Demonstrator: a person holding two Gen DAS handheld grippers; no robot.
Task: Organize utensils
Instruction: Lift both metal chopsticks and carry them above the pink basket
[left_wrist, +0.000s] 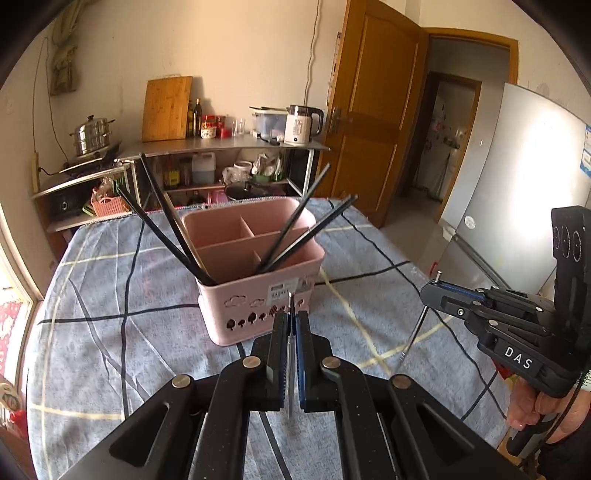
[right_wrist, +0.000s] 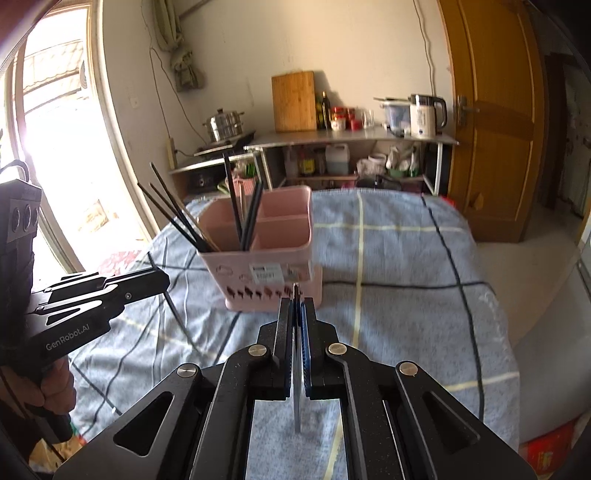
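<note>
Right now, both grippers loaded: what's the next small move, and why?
Probably raise the left gripper above the rim of the pink caddy. It is shut on a metal chopstick, low before the caddy's front wall; the black chopsticks already stand inside.

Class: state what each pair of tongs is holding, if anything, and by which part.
Left tongs grip a thin metal chopstick near its upper end. Right tongs likewise clamp a metal chopstick near its top, the rest hanging below.

Smooth matt pink plastic caddy (left_wrist: 258, 291) on soft woven cloth (left_wrist: 110, 295) — glossy black chopsticks (left_wrist: 166, 225), matt black grippers.
</note>
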